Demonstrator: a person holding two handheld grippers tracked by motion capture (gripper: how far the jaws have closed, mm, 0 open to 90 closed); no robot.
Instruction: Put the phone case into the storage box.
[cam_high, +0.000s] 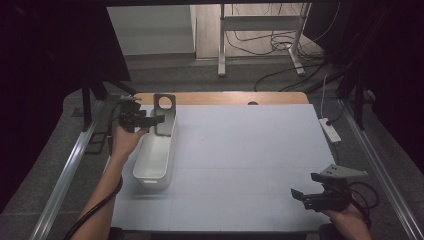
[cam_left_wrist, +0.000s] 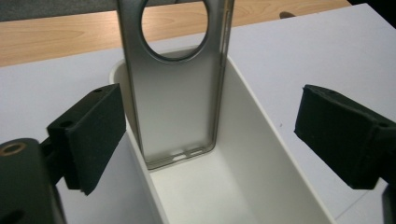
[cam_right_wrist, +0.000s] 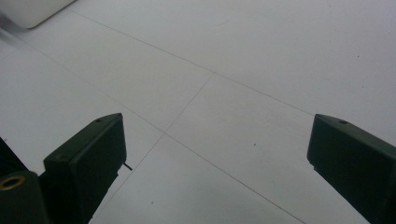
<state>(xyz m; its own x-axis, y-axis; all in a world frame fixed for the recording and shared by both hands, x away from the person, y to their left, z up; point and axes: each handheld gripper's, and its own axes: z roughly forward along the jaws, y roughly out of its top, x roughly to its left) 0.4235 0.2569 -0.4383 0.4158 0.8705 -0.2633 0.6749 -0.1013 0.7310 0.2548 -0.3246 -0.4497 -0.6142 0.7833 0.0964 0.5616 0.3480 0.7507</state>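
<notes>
Left claw (cam_high: 156, 120) gapes level at the phone case (cam_high: 164, 114) over the bin (cam_high: 155, 160).

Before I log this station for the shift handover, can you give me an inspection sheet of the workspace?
Surface: white table, wooden strip along its far edge.
Job's things: grey phone case standing on end in the white bin, leaning on its far wall.
Clutter: nothing seen.
Grippers: left gripper open, apart from the case; right gripper open over bare table.
Cables: power strip at the right edge; loose cables on the floor.
Surroundings: metal stand behind.
</notes>
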